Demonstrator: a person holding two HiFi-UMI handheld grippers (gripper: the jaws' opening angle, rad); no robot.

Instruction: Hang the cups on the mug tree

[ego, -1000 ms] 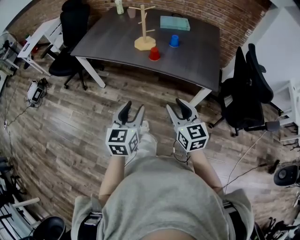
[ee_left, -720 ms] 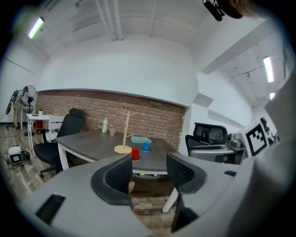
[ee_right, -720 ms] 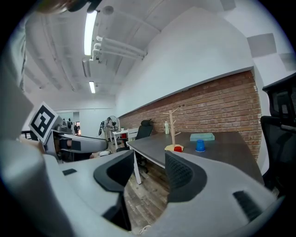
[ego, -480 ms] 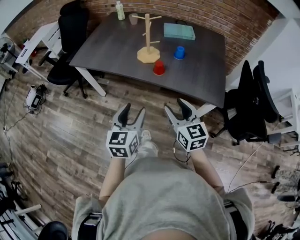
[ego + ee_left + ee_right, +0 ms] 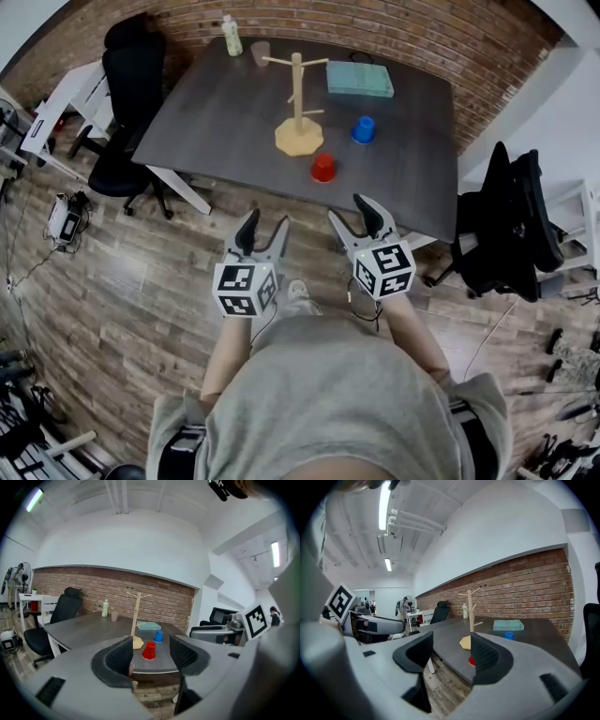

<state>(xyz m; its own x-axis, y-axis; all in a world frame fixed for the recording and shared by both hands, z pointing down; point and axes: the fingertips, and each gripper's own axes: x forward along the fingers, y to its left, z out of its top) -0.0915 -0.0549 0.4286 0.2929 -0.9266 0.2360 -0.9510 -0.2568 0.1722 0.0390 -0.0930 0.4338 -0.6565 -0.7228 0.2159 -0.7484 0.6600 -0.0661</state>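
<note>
A wooden mug tree [image 5: 298, 103] stands on the dark table [image 5: 216, 112]. No cups hang on it. An upside-down red cup [image 5: 322, 168] sits near the table's front edge. An upside-down blue cup [image 5: 364, 129] sits to the right of the tree. My left gripper [image 5: 264, 225] is open and empty, held over the floor short of the table. My right gripper [image 5: 353, 217] is beside it, jaws opening, with nothing between them. The left gripper view frames the red cup [image 5: 149, 650], blue cup [image 5: 158, 636] and tree [image 5: 136, 616] far ahead. The right gripper view shows the tree [image 5: 470, 613] and blue cup [image 5: 509, 635].
A teal box [image 5: 359, 80], a pale bottle [image 5: 231, 37] and a brownish tumbler [image 5: 260, 53] sit at the table's far side by the brick wall. Black office chairs stand at the left [image 5: 131, 84] and the right [image 5: 511, 225]. Cables lie on the wooden floor.
The table and cups have come nearer in the head view as the person moves toward them. Both grippers' jaws have spread wider. Neither holds anything.
</note>
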